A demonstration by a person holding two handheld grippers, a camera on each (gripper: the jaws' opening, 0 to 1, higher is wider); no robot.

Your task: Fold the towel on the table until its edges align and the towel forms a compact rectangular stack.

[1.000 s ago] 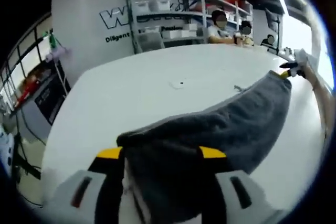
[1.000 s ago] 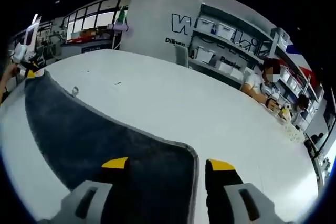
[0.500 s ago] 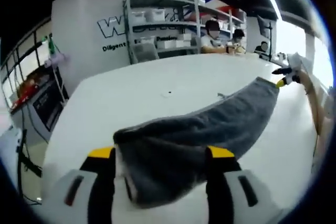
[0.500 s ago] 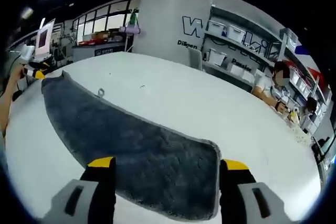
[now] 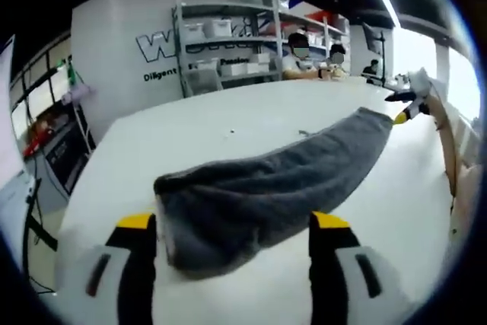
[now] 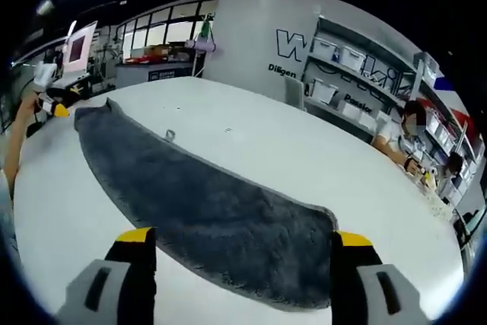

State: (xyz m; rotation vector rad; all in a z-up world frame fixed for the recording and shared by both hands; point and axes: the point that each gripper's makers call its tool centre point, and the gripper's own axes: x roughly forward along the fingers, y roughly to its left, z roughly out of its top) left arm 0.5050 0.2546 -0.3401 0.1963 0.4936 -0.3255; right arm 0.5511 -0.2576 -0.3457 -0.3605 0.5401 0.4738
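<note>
A grey towel (image 5: 274,188) lies on the white table (image 5: 228,123) as one long folded strip. In the left gripper view its near end rests between the jaws of my left gripper (image 5: 234,226), which are wide open and not pinching it. My right gripper (image 5: 407,104) shows at the strip's far end. In the right gripper view the towel (image 6: 198,195) runs from the near right to the far left. My right gripper (image 6: 243,237) is wide open just short of its near end. My left gripper (image 6: 49,100) sits by the far corner, held by a hand (image 6: 19,116).
The table's rim (image 6: 46,211) curves close on the near side. A small loop tag (image 6: 169,135) sticks out of the towel's far edge. Shelves with bins (image 5: 228,36) and seated people (image 6: 407,131) are beyond the table. A person's forearm (image 5: 443,138) reaches in at the right.
Both cameras have drawn back from the towel's ends and both pairs of jaws have spread wider. The towel ends now lie flat on the table, more of the strip in sight.
</note>
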